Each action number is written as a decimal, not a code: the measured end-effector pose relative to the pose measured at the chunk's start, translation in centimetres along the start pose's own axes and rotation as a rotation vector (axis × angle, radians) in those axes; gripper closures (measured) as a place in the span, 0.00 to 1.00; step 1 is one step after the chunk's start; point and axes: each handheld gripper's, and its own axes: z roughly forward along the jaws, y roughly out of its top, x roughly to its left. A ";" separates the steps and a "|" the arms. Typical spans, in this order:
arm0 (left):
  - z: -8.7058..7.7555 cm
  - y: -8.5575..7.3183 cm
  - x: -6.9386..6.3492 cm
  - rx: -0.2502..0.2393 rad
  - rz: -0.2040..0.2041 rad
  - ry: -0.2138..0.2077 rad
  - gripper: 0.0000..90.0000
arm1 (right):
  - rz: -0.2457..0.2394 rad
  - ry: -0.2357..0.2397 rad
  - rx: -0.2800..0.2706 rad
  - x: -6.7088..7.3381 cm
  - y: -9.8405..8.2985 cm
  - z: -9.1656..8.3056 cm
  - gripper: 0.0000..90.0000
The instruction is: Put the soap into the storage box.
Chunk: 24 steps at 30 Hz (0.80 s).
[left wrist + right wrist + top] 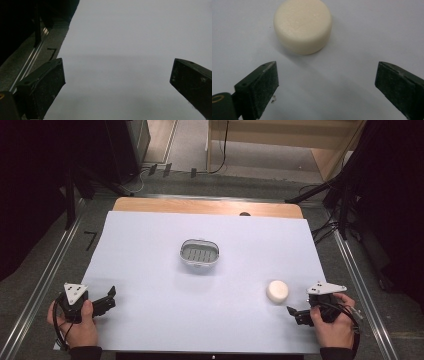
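Two grippers idle at near edge | soap (277,291) lies loose on tabletop (150,250), just ahead of right gripper (295,312), likely staged for pickup | right jaws spread, nothing between | left gripper (109,297) well apart, jaws spread, empty | dish (199,252) mid-tabletop, empty, presumably the soap's destination

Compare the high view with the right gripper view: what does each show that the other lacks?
High view: the soap dish mid-sheet, the left tongs near the sheet's left edge, both hands and the floor around the table. Right gripper view: the soap bar's smooth rounded side close up and the bare gap between its own open jaws. Both: the round cream soap bar, the right tongs short of it, the white sheet.
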 end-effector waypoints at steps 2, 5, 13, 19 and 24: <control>0.0 0.0 -0.1 -0.004 0.017 -0.007 0.00 | 0.003 0.002 0.009 -0.1 0.1 0.2 0.13; -0.1 0.0 0.1 -0.005 0.000 -0.012 0.00 | 0.007 0.019 0.019 -0.1 0.3 0.4 0.14; 0.0 0.0 -0.1 0.004 0.016 -0.012 0.00 | 0.004 0.064 0.073 -0.1 1.1 1.2 0.16; 0.0 0.0 0.0 0.006 0.019 -0.015 0.00 | -0.001 0.079 0.098 0.3 1.9 2.0 0.16; 0.0 0.0 -0.1 0.007 0.019 -0.018 0.00 | -0.013 0.074 0.130 0.9 3.0 2.9 0.17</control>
